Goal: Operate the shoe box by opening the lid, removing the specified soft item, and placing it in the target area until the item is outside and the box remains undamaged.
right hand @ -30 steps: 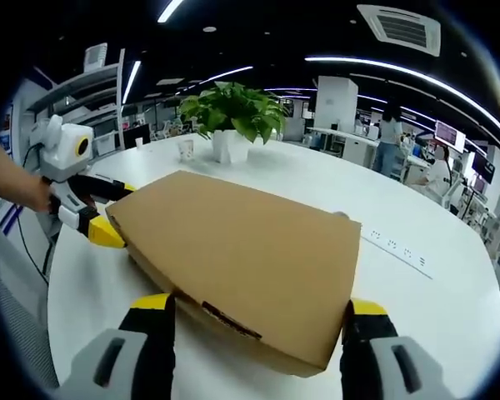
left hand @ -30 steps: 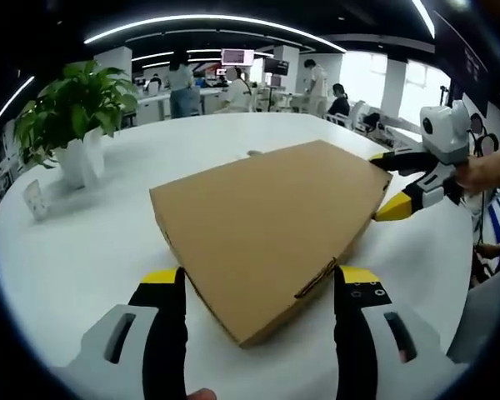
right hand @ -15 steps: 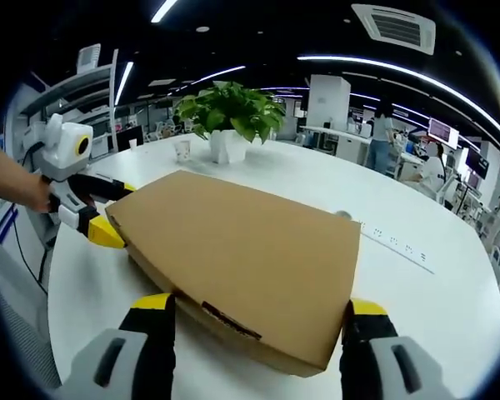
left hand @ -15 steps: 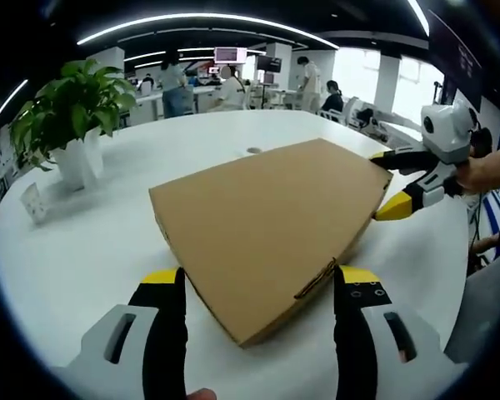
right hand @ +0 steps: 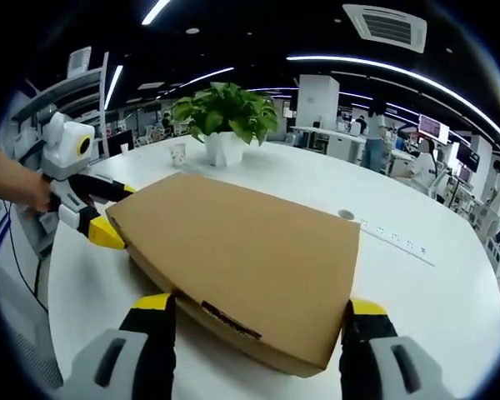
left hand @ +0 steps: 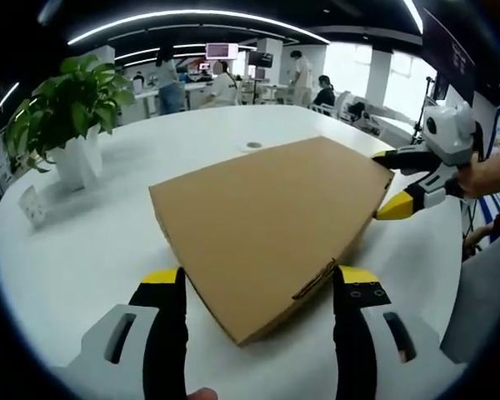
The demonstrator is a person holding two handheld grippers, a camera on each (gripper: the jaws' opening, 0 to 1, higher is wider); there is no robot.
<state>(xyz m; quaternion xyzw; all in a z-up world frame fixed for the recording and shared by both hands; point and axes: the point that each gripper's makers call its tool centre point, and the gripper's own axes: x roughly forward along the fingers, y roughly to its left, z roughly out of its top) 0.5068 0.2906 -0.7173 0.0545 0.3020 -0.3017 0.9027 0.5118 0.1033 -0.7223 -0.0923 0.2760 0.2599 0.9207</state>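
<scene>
Shoe box sits flat on the white table, lid closed. Left gripper and right gripper straddle opposite corners, jaws spread wide, gripping nothing. Potted plant stands behind.

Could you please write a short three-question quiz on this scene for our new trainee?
1. True or false: the lid of the shoe box is closed.
2. Which stands on the white table: A) a potted plant, B) a kettle, C) a laptop?
3. Fill in: the right gripper sits at one ____ of the box, its fingers straddling it, as the left gripper does at another.

Key: 1 true; 2 A; 3 corner.
</scene>
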